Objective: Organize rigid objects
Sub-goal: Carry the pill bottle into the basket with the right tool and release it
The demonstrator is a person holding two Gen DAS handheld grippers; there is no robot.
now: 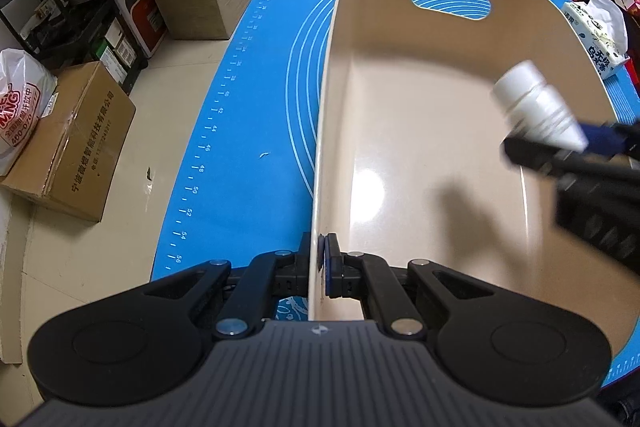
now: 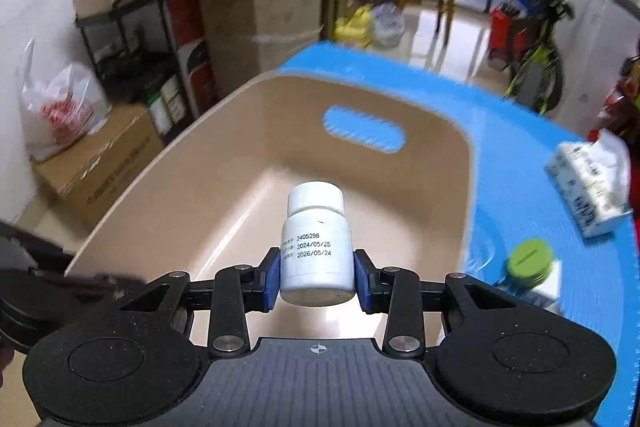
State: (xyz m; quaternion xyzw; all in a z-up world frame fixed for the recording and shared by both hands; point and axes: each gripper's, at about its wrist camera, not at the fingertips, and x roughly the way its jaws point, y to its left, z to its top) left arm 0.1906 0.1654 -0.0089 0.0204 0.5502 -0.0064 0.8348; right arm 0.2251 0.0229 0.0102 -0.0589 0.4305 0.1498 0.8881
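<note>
1. Clamped on the near rim of the beige bin (image 1: 420,155), the left gripper (image 1: 323,267) has its fingers (image 1: 333,269) pinched tight, one pad outside the wall and one inside, steadying it.
2. Just beyond, the right gripper (image 2: 316,277) grasps a white pill bottle (image 2: 316,247) by its lower body, cap pointing away; its blue pads press both sides.
3. That bottle hangs above the bin's bare floor, not yet set down; in the left wrist view it is blurred.
4. My reading: the step in hand is carrying the bottle into the bin. Next calls for lowering it close to the floor, then releasing without tipping it.
5. Farther right, on the blue mat (image 2: 500,131) covering the desk, a green-capped jar (image 2: 528,263) waits outside the bin, likely a later pick.
6. A tissue pack (image 2: 588,195) lies near the desk's right edge.
</note>
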